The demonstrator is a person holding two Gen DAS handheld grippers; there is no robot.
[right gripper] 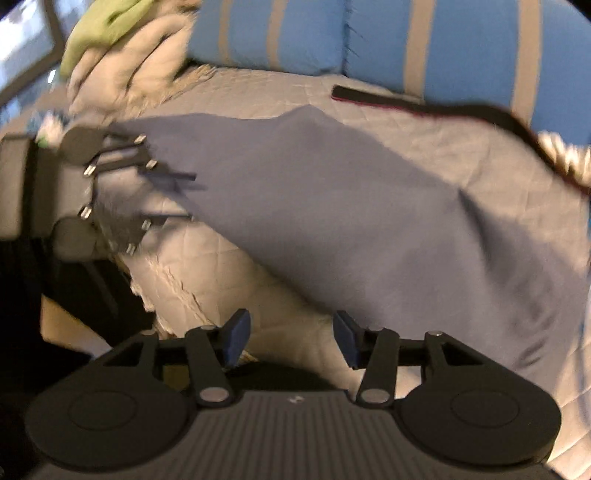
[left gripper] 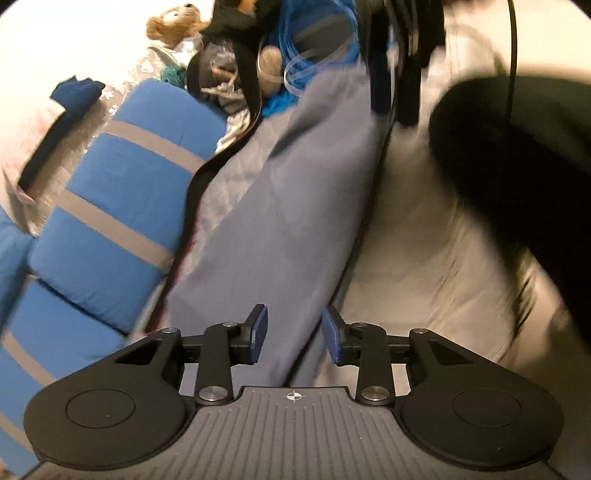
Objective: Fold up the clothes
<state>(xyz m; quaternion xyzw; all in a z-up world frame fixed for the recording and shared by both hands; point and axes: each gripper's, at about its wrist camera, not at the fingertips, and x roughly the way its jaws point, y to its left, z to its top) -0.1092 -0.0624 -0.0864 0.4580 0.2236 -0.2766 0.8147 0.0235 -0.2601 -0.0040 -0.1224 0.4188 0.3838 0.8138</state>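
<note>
Lying spread across the quilted grey bedcover [right gripper: 236, 258], the grey-blue garment [right gripper: 332, 206], one piece only, running from the far left toward the near right edge, rumpled into a few soft folds. Hovering above its near edge, the right gripper [right gripper: 291, 341], both blue-padded fingers [right gripper: 236, 339] standing well apart, gripping nothing. Showing at far left of the right wrist view, the left gripper [right gripper: 166, 195], blurred, jaws parted over the garment's far corner; whether actually touching cloth there, cannot tell. Seen from its own camera, the left gripper [left gripper: 293, 338] gaping too, the garment [left gripper: 288, 206] passing beneath the gap but not pinched between the pads. Crowding the scene behind: two blue cushions with grey stripes [right gripper: 369, 37] leaning side by side at the back of the bedcover, a black strap [right gripper: 443, 107] trailing along just in front of them, close to the garment's top edge. Piling up at the left corner, one white fluffy heap [right gripper: 133, 74] with a green cloth [right gripper: 99, 26] on top. Sitting beyond the clutter in the left wrist view, one brown teddy bear [left gripper: 173, 24], plus a tangle of blue netting [left gripper: 317, 51]. Looming at right of that view, a dark blurred mass [left gripper: 517, 184], too smeared to identify.
</note>
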